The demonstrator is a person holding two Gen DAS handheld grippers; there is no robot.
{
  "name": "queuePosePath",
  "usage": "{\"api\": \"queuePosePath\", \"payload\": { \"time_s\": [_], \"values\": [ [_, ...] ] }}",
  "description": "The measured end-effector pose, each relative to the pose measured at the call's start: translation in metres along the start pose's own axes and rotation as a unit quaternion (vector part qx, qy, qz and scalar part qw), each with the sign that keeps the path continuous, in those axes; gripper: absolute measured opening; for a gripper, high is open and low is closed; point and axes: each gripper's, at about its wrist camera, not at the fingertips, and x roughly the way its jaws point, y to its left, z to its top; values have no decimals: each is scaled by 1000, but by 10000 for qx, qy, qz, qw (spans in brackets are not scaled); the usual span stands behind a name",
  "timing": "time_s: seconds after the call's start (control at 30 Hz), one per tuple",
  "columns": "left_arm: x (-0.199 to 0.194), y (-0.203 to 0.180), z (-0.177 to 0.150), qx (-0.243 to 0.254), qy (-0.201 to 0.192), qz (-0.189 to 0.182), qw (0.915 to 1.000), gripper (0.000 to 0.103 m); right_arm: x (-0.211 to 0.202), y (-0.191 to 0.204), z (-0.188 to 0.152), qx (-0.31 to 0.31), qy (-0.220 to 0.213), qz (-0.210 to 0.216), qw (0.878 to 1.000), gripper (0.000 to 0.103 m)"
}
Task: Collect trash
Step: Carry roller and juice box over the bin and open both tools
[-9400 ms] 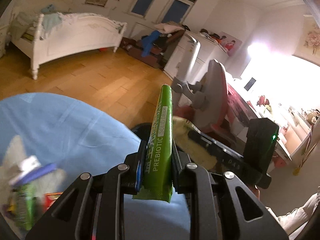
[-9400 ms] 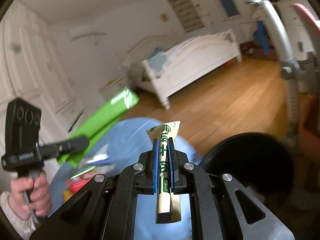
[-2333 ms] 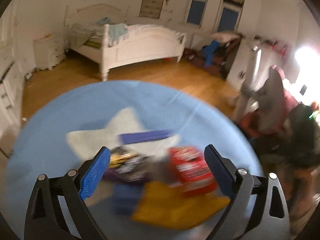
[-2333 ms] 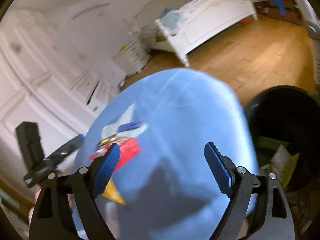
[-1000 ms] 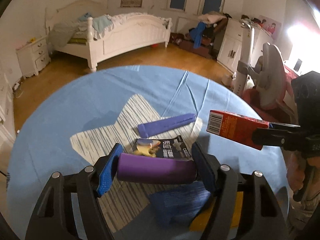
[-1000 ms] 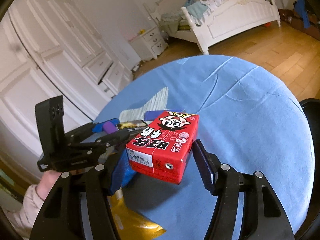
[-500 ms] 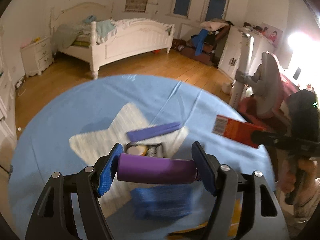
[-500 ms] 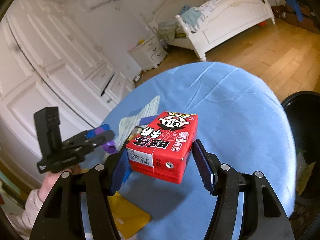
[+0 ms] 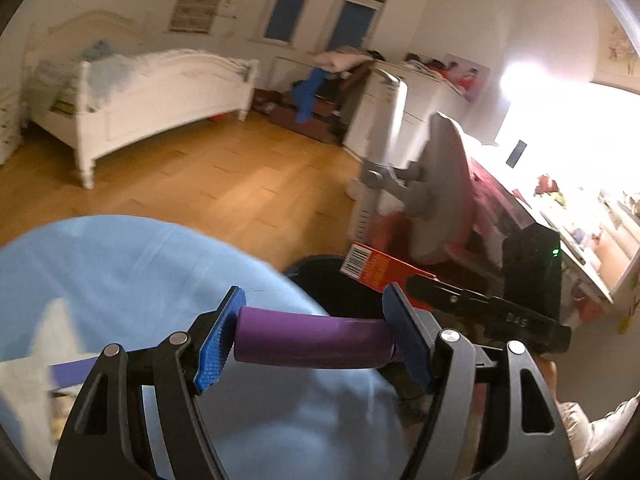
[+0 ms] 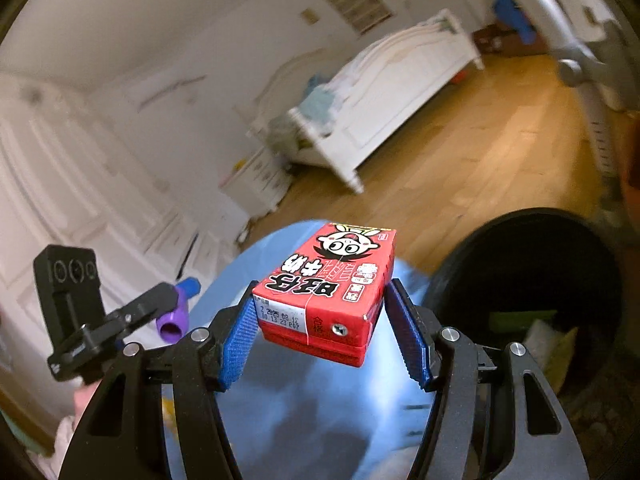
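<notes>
Your left claw (image 9: 312,336) is clamped endwise on a purple tube (image 9: 312,342), pads pressing both ends, above the edge of the blue-covered bench (image 9: 120,264). Your right claw (image 10: 326,332) grips a red drink carton (image 10: 328,292) by its sides, lifted off the bench's edge, with the black bin (image 10: 532,264) just beside on the floor.

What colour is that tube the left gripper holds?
Purple. The tube shows best in the left wrist view, clamped in the left gripper.
</notes>
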Motion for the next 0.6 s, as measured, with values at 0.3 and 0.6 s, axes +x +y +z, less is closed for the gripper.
{"api": "queuePosePath", "payload": {
  "time_s": [0.3,0.6],
  "values": [
    [94,-39,0,-169,531,-577,9968,70,-13,-82,-4,609,-36,-473,9970,63],
    [138,-53,-6,-101,895,-624,9940,70,-8,-126,-19,957,136,-610,9934,63]
  ]
}}
